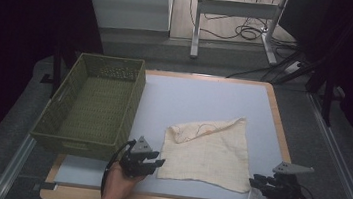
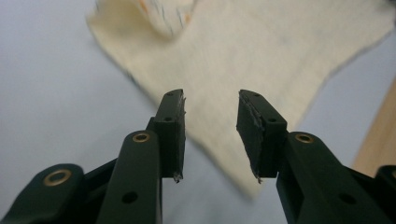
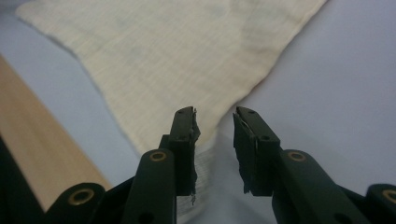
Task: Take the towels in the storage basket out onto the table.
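Cream square woven cloth (image 1: 209,151) lies flat on the pale grey-blue table (image 1: 200,94), right of centre in the high view, its upper left corner folded over itself; olive green woven plastic basket (image 1: 91,105) stands at the left of the frame, well apart from the cloth's body.

Left gripper (image 1: 149,164) sits at lower centre-left, just beside the cloth's lower left corner; in the left gripper view its fingers (image 2: 170,126) stand narrowly parted with nothing between them, cloth edge beneath and beyond. Right gripper (image 1: 261,183) sits at lower right by the lower right corner; fingers (image 3: 184,140) likewise narrowly apart and empty, the corner tip just ahead of the gap.

Judged step: taking both near corners for a fold. To do it well, bring each pair of fingers low over its corner, pinch a single layer, lift both together and evenly.

Both hands enter from the bottom edge, wrists low, grippers angled inward toward the cloth.
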{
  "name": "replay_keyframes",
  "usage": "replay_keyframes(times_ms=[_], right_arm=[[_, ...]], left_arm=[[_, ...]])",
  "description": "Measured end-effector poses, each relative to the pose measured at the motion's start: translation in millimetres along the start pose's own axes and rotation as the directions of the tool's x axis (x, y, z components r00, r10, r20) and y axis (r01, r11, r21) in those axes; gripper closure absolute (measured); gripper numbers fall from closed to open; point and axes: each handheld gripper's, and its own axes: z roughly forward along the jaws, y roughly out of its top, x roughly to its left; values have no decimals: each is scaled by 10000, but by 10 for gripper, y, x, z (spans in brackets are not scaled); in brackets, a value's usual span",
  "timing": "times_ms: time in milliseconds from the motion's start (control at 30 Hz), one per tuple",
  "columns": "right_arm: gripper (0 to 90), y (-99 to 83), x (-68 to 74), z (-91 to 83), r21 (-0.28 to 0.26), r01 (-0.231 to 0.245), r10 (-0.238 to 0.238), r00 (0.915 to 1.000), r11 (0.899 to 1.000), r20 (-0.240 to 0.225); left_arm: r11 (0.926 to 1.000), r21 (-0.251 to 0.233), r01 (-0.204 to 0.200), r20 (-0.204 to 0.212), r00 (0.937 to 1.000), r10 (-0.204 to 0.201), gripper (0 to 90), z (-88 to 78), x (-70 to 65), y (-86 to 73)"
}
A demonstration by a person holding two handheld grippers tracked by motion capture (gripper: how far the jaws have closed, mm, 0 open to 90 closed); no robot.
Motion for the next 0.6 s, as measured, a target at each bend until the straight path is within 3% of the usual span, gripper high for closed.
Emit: replay_keyframes(times_ms=[167, 200, 233, 267, 367, 400, 433, 467, 567, 600], right_arm=[[678, 161, -81, 107, -255, 300, -292, 9991, 9992, 317], [673, 212, -101, 170, -422, 366, -350, 9986, 9984, 395], [669, 225, -107, 188, -482, 382, -363, 9986, 9981, 391], [665, 238, -111, 211, -563, 378, -357, 9986, 9977, 383], [653, 256, -114, 255, -620, 332, -315, 9991, 9975, 285], [641, 261, -107, 304, -612, 315, -304, 9994, 9976, 180], [641, 261, -107, 304, -612, 315, -304, 9994, 9976, 180], [631, 255, -95, 349, -565, 350, -343, 9993, 9978, 124], [628, 243, -81, 365, -583, 352, -348, 9994, 9977, 78], [625, 232, -76, 370, -588, 348, -346, 9994, 9977, 47]], left_arm=[[9993, 2, -373, -60, 9993, 373, 642, 261, 103, 348], [9973, 134, -718, -23, 9974, 718, 647, 399, 116, 459], [9973, 134, -718, -23, 9974, 718, 647, 399, 116, 459], [9941, 323, -1039, -58, 9945, 1041, 647, 532, 116, 544], [9907, 488, -1273, -72, 9918, 1278, 631, 664, 127, 603], [9842, 853, -1555, -260, 9871, 1582, 627, 802, 140, 638], [9842, 853, -1555, -260, 9871, 1582, 632, 802, 140, 638], [9772, 1280, -1693, -414, 9836, 1758, 643, 934, 167, 645], [9749, 1501, -1648, -373, 9844, 1721, 741, 1025, 207, 630], [9809, 1384, -1369, -249, 9896, 1416, 782, 1033, 233, 631]])
